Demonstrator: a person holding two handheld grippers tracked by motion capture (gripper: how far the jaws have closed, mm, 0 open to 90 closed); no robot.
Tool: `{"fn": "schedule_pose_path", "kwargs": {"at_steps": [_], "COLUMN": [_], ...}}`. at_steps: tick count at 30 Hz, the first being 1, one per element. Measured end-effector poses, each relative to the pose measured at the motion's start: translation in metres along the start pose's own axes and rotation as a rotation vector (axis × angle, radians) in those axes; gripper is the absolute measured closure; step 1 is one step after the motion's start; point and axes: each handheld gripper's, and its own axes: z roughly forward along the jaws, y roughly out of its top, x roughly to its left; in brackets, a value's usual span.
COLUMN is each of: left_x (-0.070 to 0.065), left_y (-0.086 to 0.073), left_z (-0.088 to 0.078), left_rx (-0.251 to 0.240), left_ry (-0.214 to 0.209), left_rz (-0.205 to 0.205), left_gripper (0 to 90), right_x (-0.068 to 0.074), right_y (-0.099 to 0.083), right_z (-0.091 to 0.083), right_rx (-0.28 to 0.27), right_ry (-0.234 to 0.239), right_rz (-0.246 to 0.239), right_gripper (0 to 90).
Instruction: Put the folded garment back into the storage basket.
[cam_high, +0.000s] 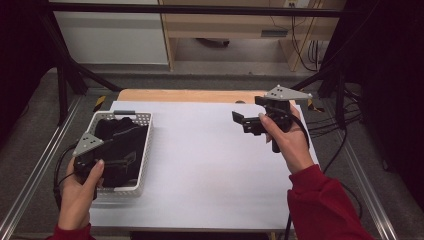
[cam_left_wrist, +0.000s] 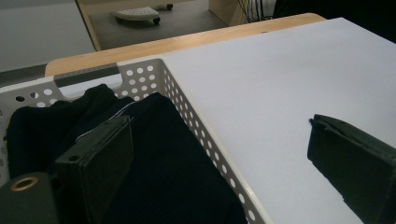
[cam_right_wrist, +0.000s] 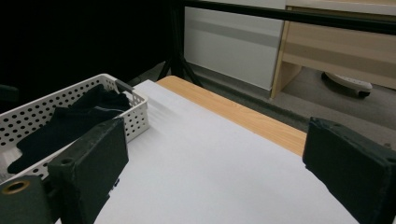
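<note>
Fingers apart on both: the left gripper (cam_high: 117, 150) hovers over the dark cloth (cam_high: 117, 137) in the basket (cam_high: 145, 150) at the table's left edge, nearer than the right gripper (cam_high: 245, 122).

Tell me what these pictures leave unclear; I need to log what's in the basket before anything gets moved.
- Dark garment in the basket: the left tongs cover part of it in the high view, and its type and count cannot be told.
- Basket's near end: cut off by the bottom edge in the left gripper view.
- Basket bottom: covered by the cloth in every view.
</note>
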Motion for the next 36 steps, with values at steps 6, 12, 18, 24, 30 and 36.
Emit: {"fn": "schedule_pose_path", "kwargs": {"at_steps": [6,12,18,24,30,36], "left_x": [0.001,0.0,0.0,0.0,-0.006,-0.005], "left_y": [-0.003,-0.004,-0.006,-0.008,-0.011,-0.017], "left_z": [0.0,-0.001,0.0,0.0,0.003,0.007], "left_rx": [0.007,0.003,0.003,0.005,0.009,0.011], "left_ry": [-0.003,-0.009,-0.001,-0.013,-0.028,-0.026], "left_rz": [0.002,0.006,0.013,0.019,0.028,0.024], "left_gripper": [7.0,7.0,6.9,6.8,7.1,7.4], "right_x": [-0.012,-0.026,-0.04,-0.047,-0.055,-0.06], "right_y": [-0.005,-0.015,-0.029,-0.047,-0.071,-0.105], "right_z": [-0.015,-0.033,-0.051,-0.067,-0.073,-0.076], "right_rx": [-0.017,-0.03,-0.051,-0.061,-0.048,-0.029], "right_ry": [-0.032,-0.068,-0.105,-0.131,-0.153,-0.164], "right_rz": [-0.004,0.006,0.056,0.081,0.104,0.15], "right_gripper": [7.2,7.3,7.9,9.2,10.0,9.4]}}
